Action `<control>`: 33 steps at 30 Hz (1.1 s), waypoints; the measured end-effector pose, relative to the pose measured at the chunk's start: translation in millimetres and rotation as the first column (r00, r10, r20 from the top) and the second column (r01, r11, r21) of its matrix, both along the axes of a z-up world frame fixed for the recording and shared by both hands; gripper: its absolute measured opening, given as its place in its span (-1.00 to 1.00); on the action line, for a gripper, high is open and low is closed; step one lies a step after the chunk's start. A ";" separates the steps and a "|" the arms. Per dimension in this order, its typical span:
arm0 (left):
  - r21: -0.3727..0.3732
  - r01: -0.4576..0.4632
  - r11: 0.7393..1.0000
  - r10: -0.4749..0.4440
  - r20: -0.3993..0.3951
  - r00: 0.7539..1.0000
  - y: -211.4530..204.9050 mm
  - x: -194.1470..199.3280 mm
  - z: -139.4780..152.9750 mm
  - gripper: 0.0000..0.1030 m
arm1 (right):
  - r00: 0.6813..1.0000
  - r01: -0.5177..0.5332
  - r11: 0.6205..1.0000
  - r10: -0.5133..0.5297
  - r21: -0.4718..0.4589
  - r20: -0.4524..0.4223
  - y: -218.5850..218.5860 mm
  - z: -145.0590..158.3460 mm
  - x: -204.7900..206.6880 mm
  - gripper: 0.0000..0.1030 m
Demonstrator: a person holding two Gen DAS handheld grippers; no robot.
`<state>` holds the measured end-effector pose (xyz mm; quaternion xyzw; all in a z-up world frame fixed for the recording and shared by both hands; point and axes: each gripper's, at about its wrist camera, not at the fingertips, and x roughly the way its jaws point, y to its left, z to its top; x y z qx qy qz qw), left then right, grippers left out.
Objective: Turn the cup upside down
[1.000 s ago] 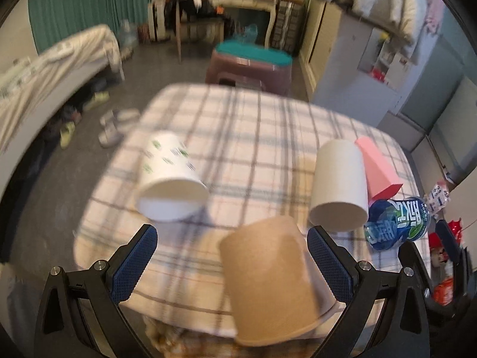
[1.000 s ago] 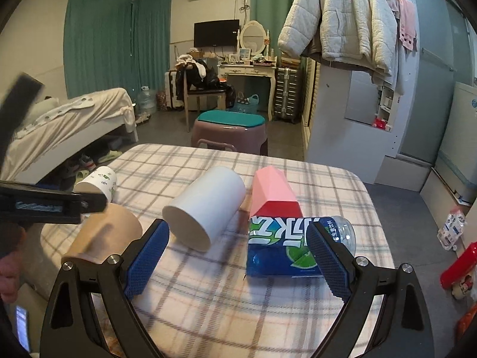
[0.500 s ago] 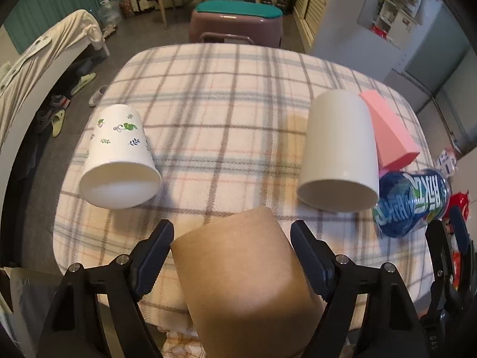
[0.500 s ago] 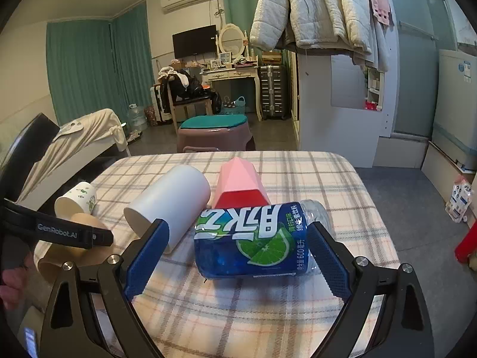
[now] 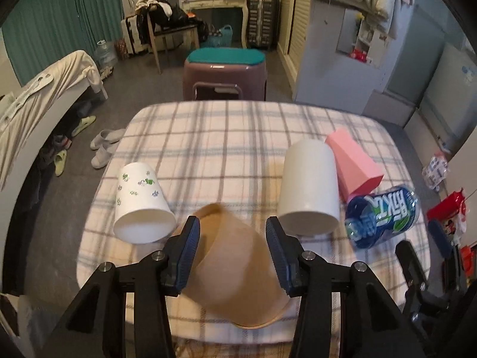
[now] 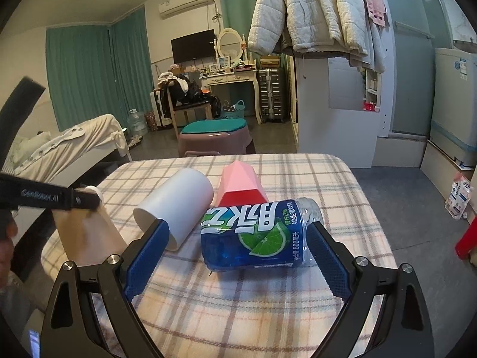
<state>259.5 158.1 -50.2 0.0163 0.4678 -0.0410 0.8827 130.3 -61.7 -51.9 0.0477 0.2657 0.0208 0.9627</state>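
A brown paper cup (image 5: 235, 262) sits between the blue pads of my left gripper (image 5: 231, 238), which is shut on it; the cup is tilted, wide rim toward the camera. It also shows in the right wrist view (image 6: 86, 232), held by the left gripper. A white cup with a leaf print (image 5: 140, 203) lies on its side to the left. A plain white cup (image 5: 308, 191) lies on its side to the right. My right gripper (image 6: 238, 268) is open and empty, just in front of a blue bottle (image 6: 256, 232).
A pink faceted cup (image 5: 353, 164) lies beside the white cup, with the blue bottle (image 5: 381, 217) in front of it. All rest on a plaid-covered table (image 5: 226, 140). A purple stool (image 5: 225, 74) stands beyond the far edge. A bed is on the left.
My left gripper has closed from wide open onto the brown cup and has tilted it. My right gripper has moved closer to the blue bottle and stays open.
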 end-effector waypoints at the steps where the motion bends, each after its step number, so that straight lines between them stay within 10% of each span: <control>1: 0.006 0.001 1.000 -0.001 0.003 1.000 0.4 1.7 -2.3 -0.05 | 1.000 -0.001 1.000 0.001 -0.002 -0.002 0.6 0.3 -1.5 0.82; 22: -0.056 0.175 0.983 -0.174 0.028 0.984 -41.2 -27.8 -10.6 0.13 | 0.999 0.028 1.000 -0.028 -0.008 -0.021 -6.1 3.1 -11.0 0.82; 33: -0.048 0.206 0.977 -0.194 0.183 0.964 -42.6 -52.2 25.6 0.19 | 0.999 0.041 0.999 -0.041 -0.019 0.015 -7.7 20.6 -31.8 0.82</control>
